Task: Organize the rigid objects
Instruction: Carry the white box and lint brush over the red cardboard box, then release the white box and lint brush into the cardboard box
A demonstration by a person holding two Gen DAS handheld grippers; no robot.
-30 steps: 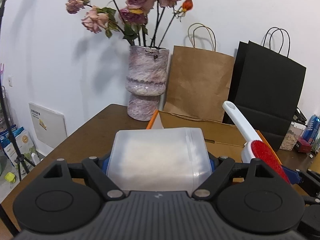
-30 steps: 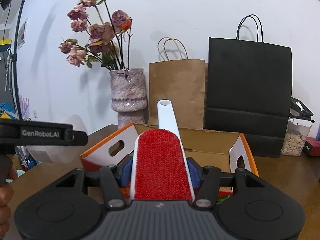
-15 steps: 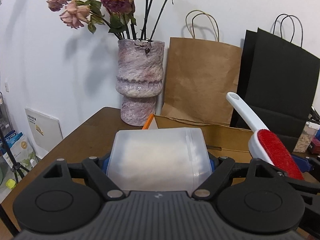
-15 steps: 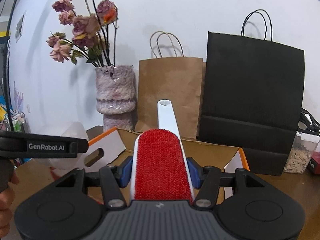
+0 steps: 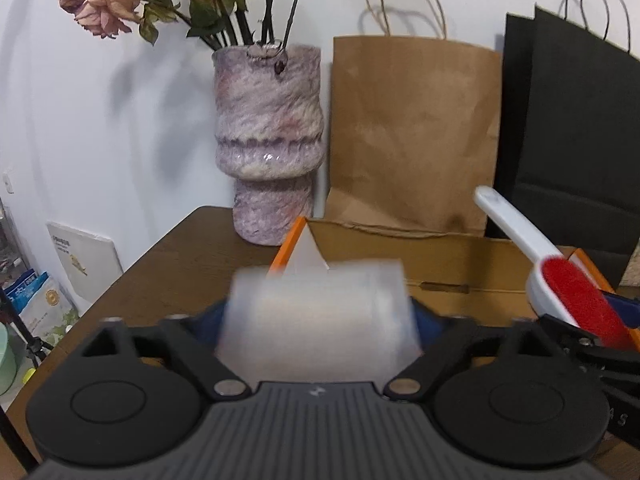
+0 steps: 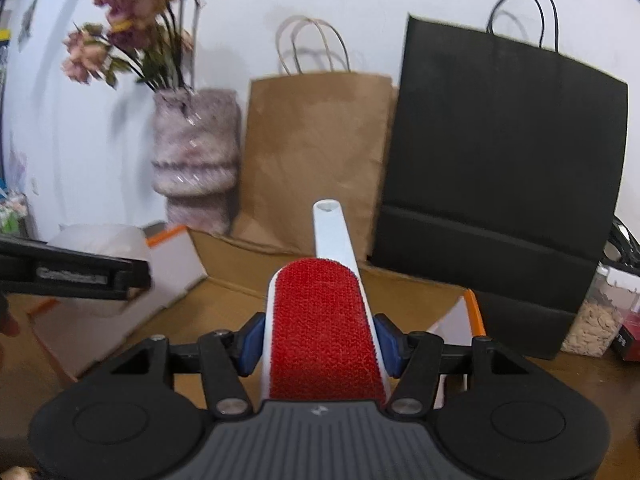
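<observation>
Two jaws of the left hand-held gripper (image 5: 320, 308) stand wide in the left wrist view. They have just been opening, and a frosted plastic tub (image 5: 320, 336) sits between them. The tub is smeared with blur while the gripper is sharp, and the pads look clear of its sides. The tub is over the near left corner of an open cardboard box (image 5: 440, 264) with orange-edged flaps. The box rests on the brown counter (image 5: 180, 264). Behind the box are a mottled purple vase (image 5: 268, 140) of dried roses (image 5: 108, 4), a brown paper bag (image 5: 412, 132) and a black paper bag (image 5: 576, 120), all against the white wall. At the right edge, a red-faced lint brush (image 5: 576, 296) juts up over the box, white handle pointing away.

In the right wrist view, the right hand-held gripper (image 6: 320, 344) holds that brush by the sides of its head. The blue pads lie against the white rim, though the jaws have just been opening a little. The brush is above the box's open inside, handle aimed at the two bags. The tub shows at the left, beside the other gripper's black finger, by the box's left flap. A clear jar of pale seeds (image 6: 596, 320) stands on the counter at the right, next to the black bag.
</observation>
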